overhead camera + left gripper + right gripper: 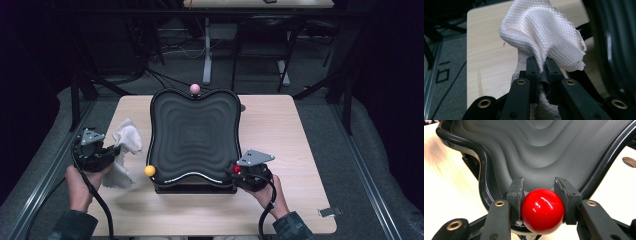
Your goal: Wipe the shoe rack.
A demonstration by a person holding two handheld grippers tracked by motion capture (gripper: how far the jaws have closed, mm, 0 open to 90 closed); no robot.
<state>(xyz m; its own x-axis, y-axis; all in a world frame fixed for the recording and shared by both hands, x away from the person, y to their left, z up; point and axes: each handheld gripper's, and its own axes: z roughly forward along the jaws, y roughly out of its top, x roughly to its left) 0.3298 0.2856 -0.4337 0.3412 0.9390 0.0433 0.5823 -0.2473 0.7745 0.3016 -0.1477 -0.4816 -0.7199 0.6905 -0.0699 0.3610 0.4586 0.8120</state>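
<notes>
Clamping down on a red ball (542, 211), our right gripper (541, 195) has both jaws pressed against its sides, right at the near right corner of the black wavy tray (544, 147). From above we see that right gripper (243, 169) sitting just at the tray's (194, 135) corner rim, ball (236, 169) tucked between the jaws. Over on the other side, our left gripper (541, 72) is pinched nearly shut on a fold of white cloth (541, 30), which billows up loosely above the jaws; in the high view the left gripper (107, 152) holds that cloth (125, 145) over the wooden table (280, 130), just beside the tray's left edge. A yellow ball (150, 170) sits at the tray's near left corner, a pink ball (195, 88) at its far edge. By our reading, we're early on: cloth and red ball are secured, but the cloth isn't touching the tray, so any wiping seems still ahead of us.
</notes>
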